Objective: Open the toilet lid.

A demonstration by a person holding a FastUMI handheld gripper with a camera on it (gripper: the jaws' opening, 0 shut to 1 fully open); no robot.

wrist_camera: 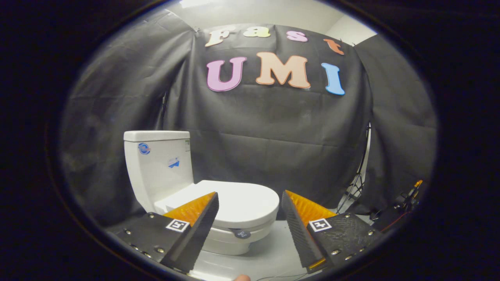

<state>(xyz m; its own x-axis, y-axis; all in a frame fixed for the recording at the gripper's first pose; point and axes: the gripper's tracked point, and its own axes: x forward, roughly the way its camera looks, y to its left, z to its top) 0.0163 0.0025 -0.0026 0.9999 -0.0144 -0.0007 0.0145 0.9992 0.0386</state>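
The gripper (250, 207) hung wide open, its 2 fingers holding nothing. Just beyond them the smooth white oval plastic toilet lid (238, 205) lay flat and closed on the white ceramic toilet (160, 168); judging by this, the whole lift remained.

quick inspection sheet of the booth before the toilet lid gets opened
surface: white floor under the toilet, bare where visible
job's things: toilet lid down flat on the bowl; white toilet tank upright behind it with small stickers
clutter: small dark round tag at the bowl's front rim
grippers: gripper open, fingers spread, lid's front edge just beyond them, touching nothing
cables: thin cables near dark equipment beyond the right finger
surroundings: black cloth wall behind; tripod legs at its edge
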